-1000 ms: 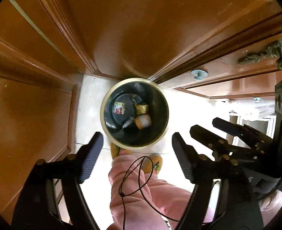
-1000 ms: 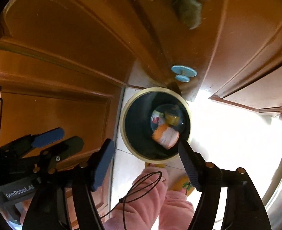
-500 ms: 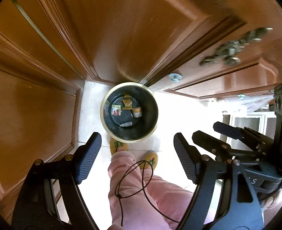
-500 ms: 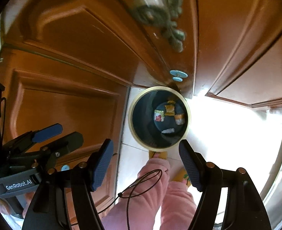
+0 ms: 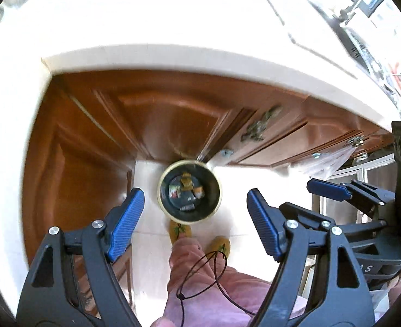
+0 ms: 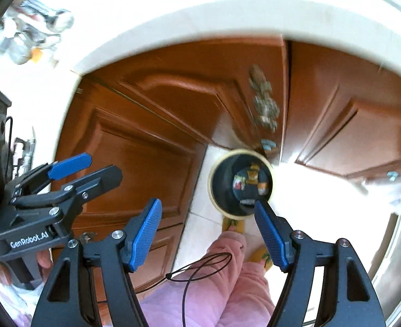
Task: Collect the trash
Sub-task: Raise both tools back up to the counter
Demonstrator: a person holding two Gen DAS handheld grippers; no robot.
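Observation:
A round black trash bin (image 5: 190, 190) with a cream rim stands on the pale floor against brown cabinet doors; it also shows in the right wrist view (image 6: 241, 184). Several small wrappers (image 5: 185, 190) lie on its bottom. My left gripper (image 5: 195, 215) is open and empty, high above the bin. My right gripper (image 6: 207, 234) is open and empty, also high above it. The right gripper shows at the right of the left wrist view (image 5: 336, 190), and the left gripper at the left of the right wrist view (image 6: 72, 169).
A white countertop edge (image 5: 200, 57) runs above the brown cabinet doors (image 5: 173, 114) with ornate metal handles (image 6: 264, 103). The person's pink-trousered legs (image 6: 227, 286) and yellow slippers (image 5: 180, 230) stand just in front of the bin. Blurred kitchen items (image 6: 31, 32) sit on the counter.
Both grippers have risen well away from the bin, which looks smaller now. The countertop has come into view above the cabinets. Both stay open.

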